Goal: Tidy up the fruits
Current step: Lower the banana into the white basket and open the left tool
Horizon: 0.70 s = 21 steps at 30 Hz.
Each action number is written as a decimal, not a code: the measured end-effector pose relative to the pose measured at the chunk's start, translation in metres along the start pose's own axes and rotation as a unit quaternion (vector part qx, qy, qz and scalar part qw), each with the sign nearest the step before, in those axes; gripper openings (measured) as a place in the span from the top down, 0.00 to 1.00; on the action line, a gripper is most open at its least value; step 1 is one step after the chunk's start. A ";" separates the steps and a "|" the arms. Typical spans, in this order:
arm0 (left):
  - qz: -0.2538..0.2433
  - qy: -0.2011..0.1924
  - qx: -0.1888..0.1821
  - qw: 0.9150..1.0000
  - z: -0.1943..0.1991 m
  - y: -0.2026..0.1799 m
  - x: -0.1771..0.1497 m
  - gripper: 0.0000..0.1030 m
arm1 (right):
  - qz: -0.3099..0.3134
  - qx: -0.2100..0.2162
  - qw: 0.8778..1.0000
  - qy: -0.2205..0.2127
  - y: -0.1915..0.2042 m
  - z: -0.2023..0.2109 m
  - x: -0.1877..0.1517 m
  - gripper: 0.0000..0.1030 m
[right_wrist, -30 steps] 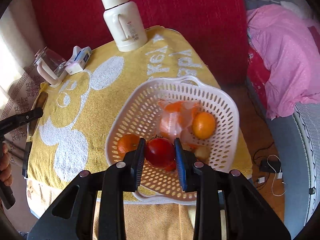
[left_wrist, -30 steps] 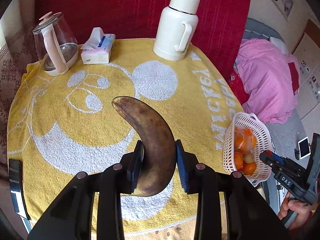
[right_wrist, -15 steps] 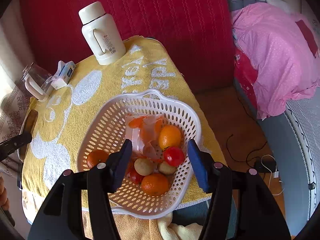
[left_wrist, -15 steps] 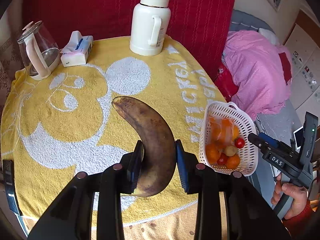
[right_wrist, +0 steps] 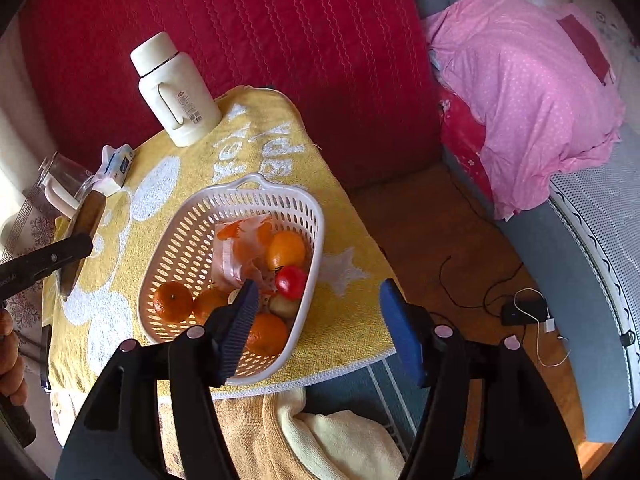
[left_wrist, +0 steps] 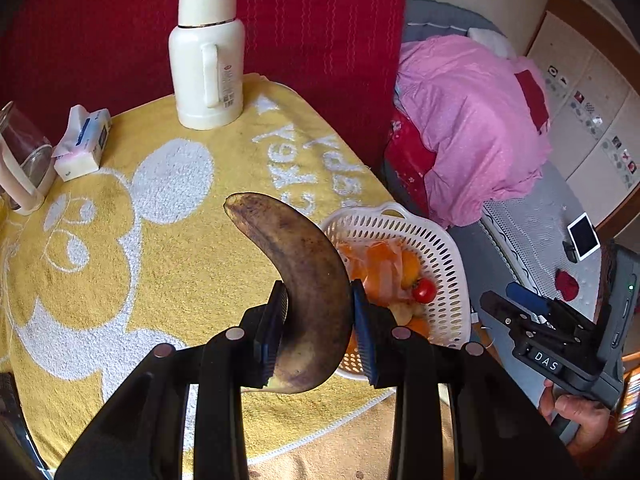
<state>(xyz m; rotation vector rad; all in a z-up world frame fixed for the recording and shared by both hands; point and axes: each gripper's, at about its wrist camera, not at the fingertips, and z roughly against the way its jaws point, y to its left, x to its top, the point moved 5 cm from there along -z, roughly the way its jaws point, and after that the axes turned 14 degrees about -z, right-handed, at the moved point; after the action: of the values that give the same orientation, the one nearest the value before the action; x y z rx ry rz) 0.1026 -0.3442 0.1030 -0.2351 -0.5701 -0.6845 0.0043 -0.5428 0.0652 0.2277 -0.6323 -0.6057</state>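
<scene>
On the round table under a yellow terry towel with a white cartoon print (left_wrist: 172,264), a white perforated plastic basket (right_wrist: 188,240) sits near the edge at about 4 o'clock from the table's middle in the left wrist view. Inside it lie several round orange fruits (right_wrist: 286,249), a small shiny red tomato-like fruit (right_wrist: 291,282), a pale brownish round fruit (right_wrist: 283,306) and a crumpled clear plastic bag (right_wrist: 236,252). The left gripper (left_wrist: 318,332) pinches a dark, overripe brown banana (left_wrist: 304,276) near its lower end, both pads pressed against its sides; the banana curves up toward 11 o'clock and hangs above the towel, just beside the basket's near rim. The right gripper (right_wrist: 316,328) hovers over the basket's 5 o'clock edge, its jaws opening with nothing gripped between them; the red fruit rests in the basket below. At 12 o'clock a cream-white vacuum flask with a handle (left_wrist: 208,56) stands upright, with a white tissue pack (left_wrist: 82,146) and a clear glass kettle (left_wrist: 22,160) toward 10 o'clock
</scene>
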 end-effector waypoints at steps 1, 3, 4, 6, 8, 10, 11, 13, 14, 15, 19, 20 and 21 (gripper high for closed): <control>-0.006 0.000 -0.004 1.000 -0.004 -0.005 0.004 0.68 | -0.003 -0.001 1.000 -0.001 -0.003 0.001 0.000 0.38; -0.017 0.002 -0.011 1.000 -0.013 -0.014 0.011 0.68 | -0.008 -0.003 1.000 -0.003 -0.008 0.004 0.000 0.38; -0.022 0.004 -0.014 1.000 -0.017 -0.019 0.014 0.68 | -0.011 -0.004 1.000 -0.004 -0.011 0.005 0.000 0.38; -0.031 0.007 -0.022 0.999 -0.025 -0.027 0.020 0.68 | -0.015 -0.007 1.000 -0.005 -0.016 0.007 0.001 0.38; -0.039 0.010 -0.030 0.999 -0.034 -0.035 0.024 0.68 | -0.019 -0.010 1.000 -0.005 -0.021 0.007 0.002 0.38; -0.048 0.015 -0.033 0.998 -0.042 -0.042 0.027 0.68 | -0.024 -0.013 1.000 -0.005 -0.025 0.007 0.003 0.38; -0.051 0.017 -0.035 0.998 -0.047 -0.045 0.028 0.68 | -0.026 -0.014 1.000 -0.005 -0.028 0.007 0.003 0.38; -0.055 0.023 -0.038 0.997 -0.055 -0.050 0.029 0.68 | -0.029 -0.017 0.999 -0.004 -0.032 0.007 0.004 0.38; -0.057 0.027 -0.039 0.997 -0.060 -0.052 0.029 0.68 | -0.031 -0.018 0.999 -0.004 -0.034 0.007 0.004 0.38; -0.058 0.031 -0.040 0.997 -0.064 -0.054 0.029 0.68 | -0.033 -0.019 0.999 -0.003 -0.036 0.007 0.004 0.38; -0.062 0.043 -0.041 0.996 -0.079 -0.058 0.025 0.68 | -0.038 -0.024 0.999 0.002 -0.042 0.003 0.003 0.38; -0.065 0.043 -0.040 0.996 -0.080 -0.059 0.024 0.68 | -0.038 -0.024 0.999 0.004 -0.043 0.002 0.003 0.38; -0.067 0.045 -0.039 0.996 -0.082 -0.059 0.023 0.68 | -0.038 -0.025 0.999 0.005 -0.043 0.001 0.003 0.38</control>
<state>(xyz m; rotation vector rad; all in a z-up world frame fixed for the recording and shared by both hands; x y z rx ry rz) 0.1129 -0.4332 0.0498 -0.2394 -0.4765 -0.8444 -0.0142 -0.5793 0.0515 0.2095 -0.6009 -0.6929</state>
